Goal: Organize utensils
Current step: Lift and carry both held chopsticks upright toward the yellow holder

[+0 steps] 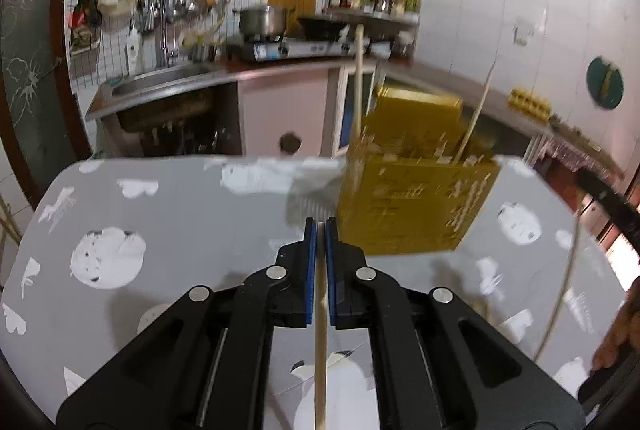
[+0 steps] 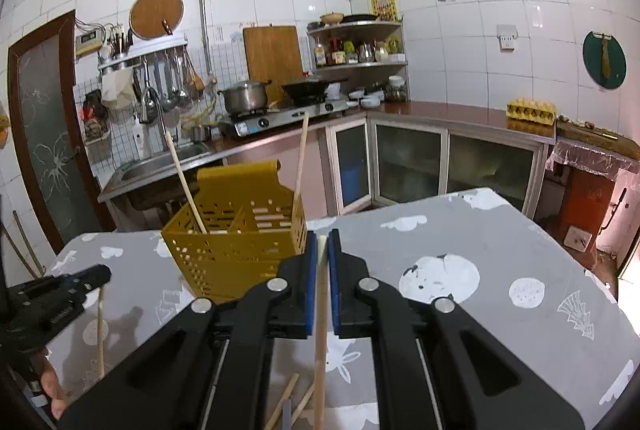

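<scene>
In the left wrist view my left gripper (image 1: 320, 226) is shut on a pale wooden chopstick (image 1: 321, 350) that runs back between the blue pads. The yellow perforated utensil basket (image 1: 416, 205) stands just ahead and to the right, with two chopsticks (image 1: 358, 77) upright in it. In the right wrist view my right gripper (image 2: 321, 242) is shut on another chopstick (image 2: 320, 342). The basket (image 2: 236, 254) stands ahead to the left. The left gripper (image 2: 105, 274) shows at the left edge, its chopstick (image 2: 100, 330) hanging down. Loose chopsticks (image 2: 285, 400) lie on the table below.
The table wears a grey cloth with white prints (image 2: 500, 310). Behind it run a kitchen counter with a sink (image 2: 160, 161), a gas stove with a pot (image 2: 244, 97) and glass-door cabinets (image 2: 408, 161). A hand (image 1: 618, 334) shows at the right edge.
</scene>
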The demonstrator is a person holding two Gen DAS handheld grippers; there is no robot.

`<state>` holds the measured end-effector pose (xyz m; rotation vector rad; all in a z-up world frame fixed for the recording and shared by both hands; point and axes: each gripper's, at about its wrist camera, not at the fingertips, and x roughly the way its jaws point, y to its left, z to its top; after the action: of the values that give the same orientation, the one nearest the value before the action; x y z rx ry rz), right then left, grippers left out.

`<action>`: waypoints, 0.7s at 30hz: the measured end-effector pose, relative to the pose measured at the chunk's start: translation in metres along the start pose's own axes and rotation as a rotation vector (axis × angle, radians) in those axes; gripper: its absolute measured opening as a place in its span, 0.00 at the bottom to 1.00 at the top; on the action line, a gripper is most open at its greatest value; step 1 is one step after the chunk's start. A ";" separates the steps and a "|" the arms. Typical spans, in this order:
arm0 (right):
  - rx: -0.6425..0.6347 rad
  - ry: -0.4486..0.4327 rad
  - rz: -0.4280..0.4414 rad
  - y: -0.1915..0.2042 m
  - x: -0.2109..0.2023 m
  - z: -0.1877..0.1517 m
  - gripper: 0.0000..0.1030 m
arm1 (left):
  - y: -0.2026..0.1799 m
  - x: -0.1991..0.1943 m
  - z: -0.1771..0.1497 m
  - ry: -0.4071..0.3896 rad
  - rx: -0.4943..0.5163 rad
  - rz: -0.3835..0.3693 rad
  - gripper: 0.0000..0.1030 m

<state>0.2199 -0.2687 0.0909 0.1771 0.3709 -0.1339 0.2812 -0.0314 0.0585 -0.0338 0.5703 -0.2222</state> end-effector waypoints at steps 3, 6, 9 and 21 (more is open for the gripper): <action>-0.008 -0.034 -0.005 0.001 -0.006 0.006 0.06 | -0.003 -0.015 0.008 -0.049 -0.008 -0.021 0.03; -0.018 -0.068 -0.011 0.003 -0.011 0.011 0.06 | -0.005 -0.026 0.015 -0.098 -0.013 -0.031 0.03; -0.029 -0.095 -0.016 0.005 -0.013 0.016 0.06 | -0.007 -0.029 0.022 -0.130 -0.014 -0.034 0.03; -0.022 -0.161 -0.001 0.006 -0.011 0.037 0.06 | -0.005 -0.030 0.043 -0.199 -0.038 -0.057 0.03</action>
<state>0.2234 -0.2687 0.1300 0.1436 0.2119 -0.1446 0.2787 -0.0310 0.1110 -0.1080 0.3753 -0.2604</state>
